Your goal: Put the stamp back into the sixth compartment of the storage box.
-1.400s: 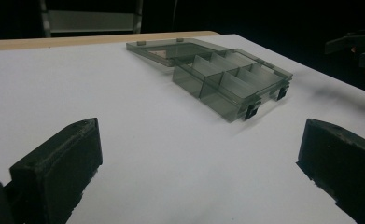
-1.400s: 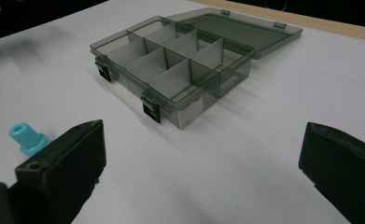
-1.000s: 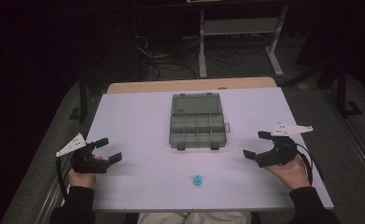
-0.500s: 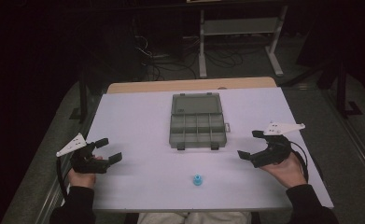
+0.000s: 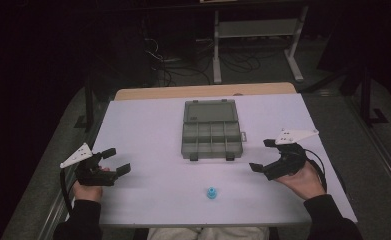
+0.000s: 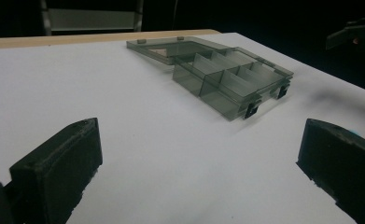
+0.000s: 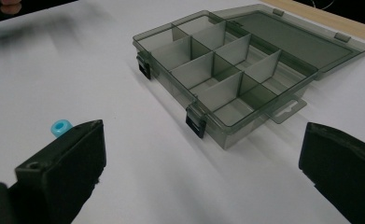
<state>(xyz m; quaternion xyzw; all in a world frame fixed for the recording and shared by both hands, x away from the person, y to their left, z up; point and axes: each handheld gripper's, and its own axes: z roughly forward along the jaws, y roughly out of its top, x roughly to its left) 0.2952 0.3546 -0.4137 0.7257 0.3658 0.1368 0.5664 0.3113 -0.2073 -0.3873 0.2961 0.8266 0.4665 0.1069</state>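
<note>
Lying near the table's [image 5: 148, 125] front edge, the blue bead [image 5: 211, 192] sits apart from both spread, empty grippers: left gripper [image 5: 114, 161], right gripper [image 5: 263, 155]. Beyond it the open compartment box [image 5: 210, 141] stands mid-table, nothing blocking between.

The box [image 7: 227, 70] is showing as smoky see-through plastic, smooth and faintly glossy, with matt black clasps. The worktop [image 5: 148, 130] is looking matt white and smooth, its far edge showing pale wood. The bead [image 5: 211, 192] is looking like glossy blue plastic; the jaws are appearing matt black, slightly rough
</note>
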